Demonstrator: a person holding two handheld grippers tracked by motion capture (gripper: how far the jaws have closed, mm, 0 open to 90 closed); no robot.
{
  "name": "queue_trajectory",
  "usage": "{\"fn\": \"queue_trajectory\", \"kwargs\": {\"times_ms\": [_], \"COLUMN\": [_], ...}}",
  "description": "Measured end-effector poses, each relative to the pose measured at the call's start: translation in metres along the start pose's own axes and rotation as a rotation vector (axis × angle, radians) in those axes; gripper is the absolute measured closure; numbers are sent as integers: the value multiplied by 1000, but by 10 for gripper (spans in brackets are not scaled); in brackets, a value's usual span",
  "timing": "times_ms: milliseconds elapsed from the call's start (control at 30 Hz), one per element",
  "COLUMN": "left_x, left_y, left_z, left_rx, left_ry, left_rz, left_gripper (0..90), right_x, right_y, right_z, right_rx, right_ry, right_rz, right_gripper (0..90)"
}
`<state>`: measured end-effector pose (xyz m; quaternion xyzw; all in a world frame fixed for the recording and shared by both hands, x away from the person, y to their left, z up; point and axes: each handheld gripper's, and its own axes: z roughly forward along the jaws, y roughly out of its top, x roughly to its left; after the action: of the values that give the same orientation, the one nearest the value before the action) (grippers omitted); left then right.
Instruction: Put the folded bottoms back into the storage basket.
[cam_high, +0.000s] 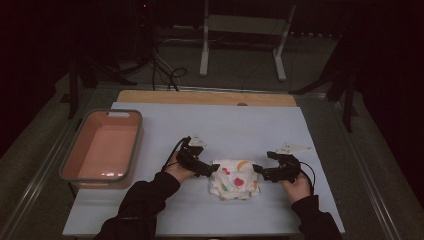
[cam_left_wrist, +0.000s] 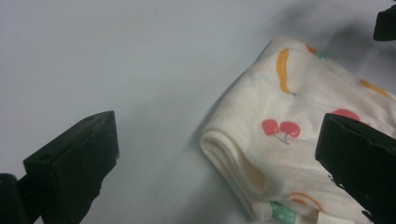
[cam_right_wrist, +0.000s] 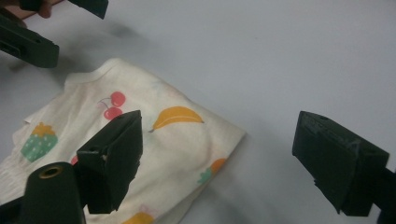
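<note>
A folded cloth of soft cream fabric, printed with red cherries, yellow bananas and a green cupcake, lies flat on the table at the near centre of the high view, forming a roughly square stack whose rounded layered folds show in the left gripper view. The left tool sits at the cloth's 9 o'clock edge with its jaws spread wide, one block over bare table and the other above the fabric, gripping nothing. The right tool sits at the cloth's 3 o'clock edge, likewise released: in the right gripper view one matte black block hangs over the printed cloth and the other over bare table. The table surface is smooth, pale grey and matte. A rectangular pink plastic bin with a grey rim and rounded corners stands at 9 o'clock, well apart from the cloth
</note>
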<state>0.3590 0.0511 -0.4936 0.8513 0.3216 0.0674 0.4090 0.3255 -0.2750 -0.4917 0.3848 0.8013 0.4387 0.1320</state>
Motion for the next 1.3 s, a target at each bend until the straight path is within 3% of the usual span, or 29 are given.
{"fn": "queue_trajectory", "kwargs": {"times_ms": [67, 233, 500, 567, 800, 1033, 1167, 1300], "left_x": [0, 0, 7, 11, 19, 12, 9, 5], "left_y": [2, 5, 6, 6, 4, -3, -7, -10], "left_z": [1, 2, 9, 12, 23, 28, 32, 34], "left_rx": [-8, -41, -49, -64, -28, 2, 35, 39], "left_ry": [-20, -10, -21, -43, -93, -85, -89, -81], "left_rz": [-3, -3, -69, -91, -132, -71, -37, -3], "left_gripper": [8, 8, 9, 9, 39, 217, 280, 347], "right_x": [0, -1, -2, -2, 0, 2, 3, 3], "right_y": [1, 2, 4, 4, 5, 1, 0, 0], "right_z": [0, -1, 2, 3, 7, 9, 9, 8], "right_rx": [0, 2, 1, 5, -3, 13, 13, 12], "right_ry": [-5, -7, -14, -11, -1, 12, 14, 11], "right_rz": [-2, 0, 3, -3, -1, 1, 1, 1], "right_gripper": [164, 160, 156, 157, 158, 159, 159, 159]}}
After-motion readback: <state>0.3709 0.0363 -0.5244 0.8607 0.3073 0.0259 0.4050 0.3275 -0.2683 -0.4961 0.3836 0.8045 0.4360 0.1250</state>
